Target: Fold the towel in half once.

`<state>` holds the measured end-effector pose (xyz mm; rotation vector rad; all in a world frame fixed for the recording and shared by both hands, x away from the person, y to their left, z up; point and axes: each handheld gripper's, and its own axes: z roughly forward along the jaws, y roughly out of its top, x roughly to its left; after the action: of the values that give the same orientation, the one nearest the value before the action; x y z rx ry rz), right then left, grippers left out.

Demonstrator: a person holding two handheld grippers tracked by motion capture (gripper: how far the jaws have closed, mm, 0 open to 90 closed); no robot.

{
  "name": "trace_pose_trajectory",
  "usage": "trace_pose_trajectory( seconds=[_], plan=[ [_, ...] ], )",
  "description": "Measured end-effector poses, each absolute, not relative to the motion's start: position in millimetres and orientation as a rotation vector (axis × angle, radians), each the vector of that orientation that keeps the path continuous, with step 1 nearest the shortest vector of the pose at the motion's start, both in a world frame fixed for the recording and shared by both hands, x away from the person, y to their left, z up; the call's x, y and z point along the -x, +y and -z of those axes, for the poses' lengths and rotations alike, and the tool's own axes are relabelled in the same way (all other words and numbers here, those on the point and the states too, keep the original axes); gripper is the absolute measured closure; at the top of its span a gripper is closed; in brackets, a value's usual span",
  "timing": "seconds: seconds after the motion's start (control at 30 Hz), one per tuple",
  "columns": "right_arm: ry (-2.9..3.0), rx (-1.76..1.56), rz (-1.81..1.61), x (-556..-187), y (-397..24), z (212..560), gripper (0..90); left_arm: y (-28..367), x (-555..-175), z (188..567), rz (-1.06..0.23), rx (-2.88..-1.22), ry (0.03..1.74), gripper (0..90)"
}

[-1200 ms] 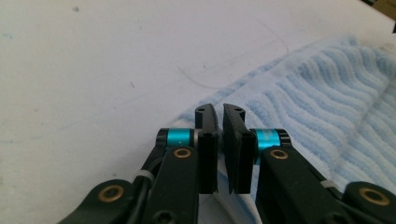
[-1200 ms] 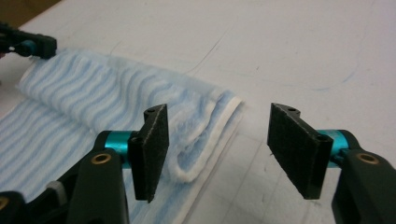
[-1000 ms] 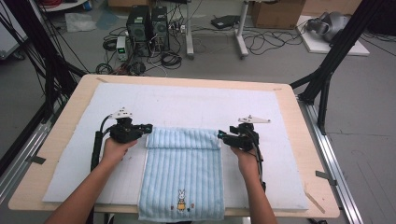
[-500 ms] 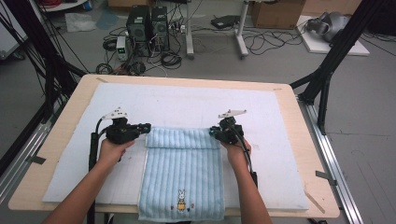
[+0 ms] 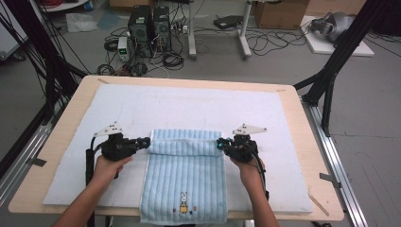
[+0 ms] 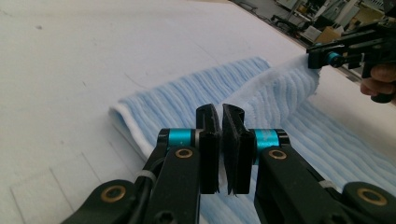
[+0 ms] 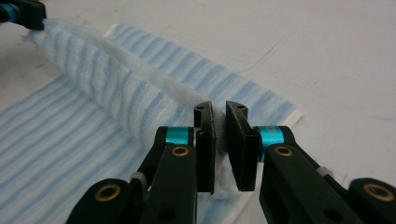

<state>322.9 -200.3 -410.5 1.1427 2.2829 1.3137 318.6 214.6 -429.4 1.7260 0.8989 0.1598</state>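
A light blue striped towel (image 5: 184, 179) with a small rabbit picture lies on the white mat (image 5: 189, 104), and its near end hangs over the table's front edge. Its far edge is lifted into a fold over the rest of the cloth. My left gripper (image 5: 145, 142) (image 6: 220, 109) is shut on the fold's left corner. My right gripper (image 5: 220, 143) (image 7: 219, 108) has just closed its jaws and is shut on the right corner, with towel cloth (image 7: 116, 88) between the pads. The raised fold (image 6: 280, 93) stretches between the two grippers.
The mat covers most of a wooden table (image 5: 71, 109). Black frame posts (image 5: 331, 71) stand at the table's sides. Computer boxes (image 5: 146, 23) and cables lie on the floor beyond the far edge.
The right gripper moved in to the towel's far right corner and shut on it. Both hands then drew back toward the near edge, bringing the fold with them.
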Motion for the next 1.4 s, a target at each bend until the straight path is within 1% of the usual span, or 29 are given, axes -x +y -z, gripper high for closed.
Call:
trace_pose_trajectory(
  seconds=[0.2,0.4,0.6,0.73,0.77,0.83,0.9,0.93,0.97,1.03,1.1,1.27,1.4],
  plan=[
    [2.299,-1.114,-1.325,-287.7,-202.9,415.8,81.9,212.3,-290.6,433.8,-0.161,-1.750,0.891,84.8],
    [2.293,-1.112,-1.324,-260.1,-208.2,418.2,81.9,207.5,-265.9,435.6,-0.160,-1.774,0.870,84.7],
    [2.336,-1.092,-1.289,-243.6,-208.3,425.3,81.6,207.1,-250.6,437.8,-0.151,-1.805,0.863,84.7],
    [2.369,-1.093,-1.264,-238.9,-208.3,429.6,80.5,207.2,-245.4,441.7,-0.130,-1.836,0.864,84.1],
    [2.377,-1.089,-1.253,-238.6,-207.8,431.0,79.5,207.6,-245.3,442.7,-0.124,-1.841,0.868,83.1],
    [2.392,-1.090,-1.245,-238.5,-208.3,432.7,76.8,209.8,-246.4,442.7,-0.122,-1.831,0.879,77.2],
    [2.385,-1.125,-1.277,-239.0,-210.1,431.2,66.3,214.5,-250.0,440.1,-0.128,-1.795,0.921,62.2],
    [2.363,-1.143,-1.309,-240.2,-212.1,429.5,62.9,217.7,-252.4,438.3,-0.133,-1.770,0.940,57.7],
    [2.329,-1.158,-1.348,-241.5,-214.2,427.5,60.4,221.0,-254.7,436.5,-0.149,-1.746,0.955,55.2],
    [2.286,-1.181,-1.385,-245.6,-215.6,424.5,59.9,226.4,-260.0,434.3,-0.167,-1.718,0.983,54.1],
    [2.297,-1.175,-1.365,-250.4,-211.7,426.2,61.7,230.1,-264.7,433.4,-0.177,-1.706,1.000,53.7],
    [2.399,-1.105,-1.207,-260.3,-192.0,439.5,65.5,234.6,-277.6,435.6,-0.189,-1.706,1.026,54.1],
    [2.435,-1.072,-1.164,-261.0,-190.2,446.9,68.6,235.5,-286.1,435.4,-0.189,-1.702,1.031,54.0]
  ],
)
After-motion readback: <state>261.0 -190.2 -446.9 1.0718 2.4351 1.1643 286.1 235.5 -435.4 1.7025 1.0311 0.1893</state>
